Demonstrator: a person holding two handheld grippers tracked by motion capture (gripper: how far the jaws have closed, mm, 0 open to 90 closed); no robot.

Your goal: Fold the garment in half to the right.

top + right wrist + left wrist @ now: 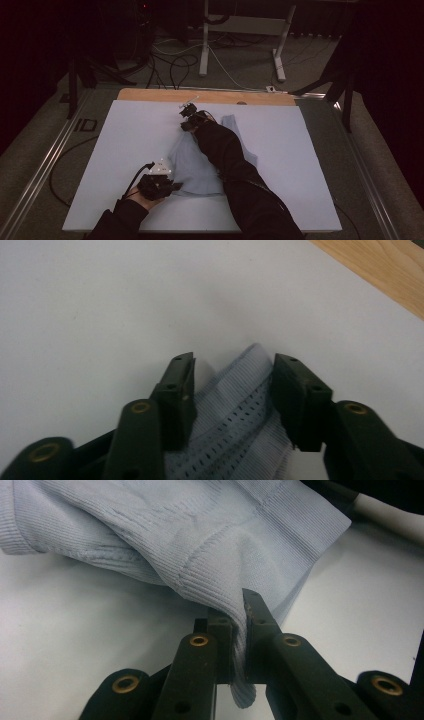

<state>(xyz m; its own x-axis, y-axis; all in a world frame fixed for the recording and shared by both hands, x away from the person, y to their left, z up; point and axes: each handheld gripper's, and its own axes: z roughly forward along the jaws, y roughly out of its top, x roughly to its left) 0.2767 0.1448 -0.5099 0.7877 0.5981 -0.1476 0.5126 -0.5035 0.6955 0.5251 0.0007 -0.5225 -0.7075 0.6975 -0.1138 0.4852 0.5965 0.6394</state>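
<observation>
Your left gripper (239, 630) is clamped on the ribbed hem of the pale blue garment (200, 160), which lies mid-table on the white sheet (125, 135). Your right gripper (232, 385) stands apart around a far corner, unclamped. Judged step: spreading. Next, close the right, then draw both apart.

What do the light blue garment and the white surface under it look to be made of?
The light blue garment looks like soft knit fabric: fine ribbing runs along its hem, and an open mesh weave shows between the right gripper's jaws. The white surface looks like a smooth matt board or sheet, plain and unwrinkled; the exact material can't be told.
</observation>
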